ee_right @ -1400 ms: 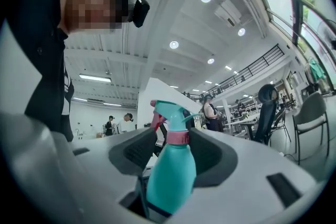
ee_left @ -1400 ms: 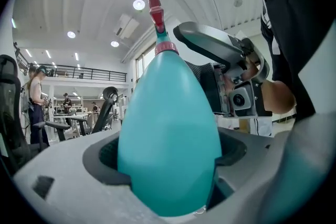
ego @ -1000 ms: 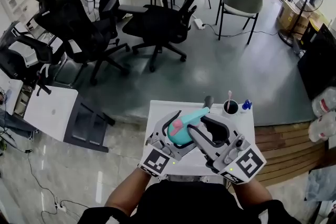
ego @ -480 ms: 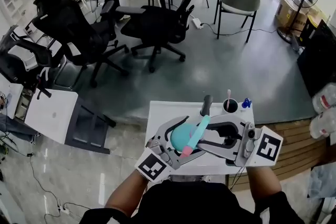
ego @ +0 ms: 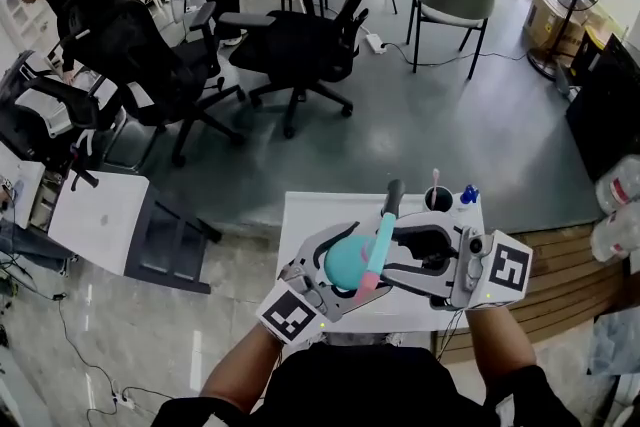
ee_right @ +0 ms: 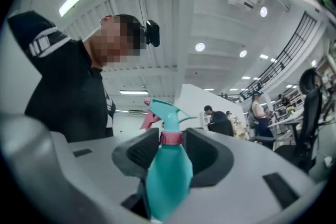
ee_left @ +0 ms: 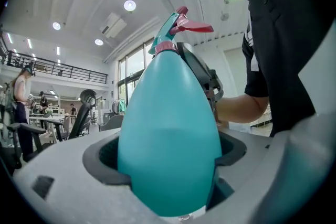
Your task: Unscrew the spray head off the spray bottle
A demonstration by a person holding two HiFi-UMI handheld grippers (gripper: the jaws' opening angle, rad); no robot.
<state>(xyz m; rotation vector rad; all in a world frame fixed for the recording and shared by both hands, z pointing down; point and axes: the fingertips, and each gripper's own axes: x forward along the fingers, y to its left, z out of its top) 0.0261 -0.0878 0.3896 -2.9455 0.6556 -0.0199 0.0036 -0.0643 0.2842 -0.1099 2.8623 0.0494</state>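
Spray bottle (ego: 343, 262) body clamped in left gripper (ee_left: 168, 162), right gripper (ee_right: 170, 140) gripping spray head (ee_right: 164, 110) collar

Teal spray bottle (ego: 345, 262) lies sideways, teal-and-pink spray head (ego: 380, 250) attached.

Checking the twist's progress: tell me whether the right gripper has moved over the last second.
Yes. In the head view the right gripper has swung rightward and up the picture, bringing its marker cube nearer the black cup.
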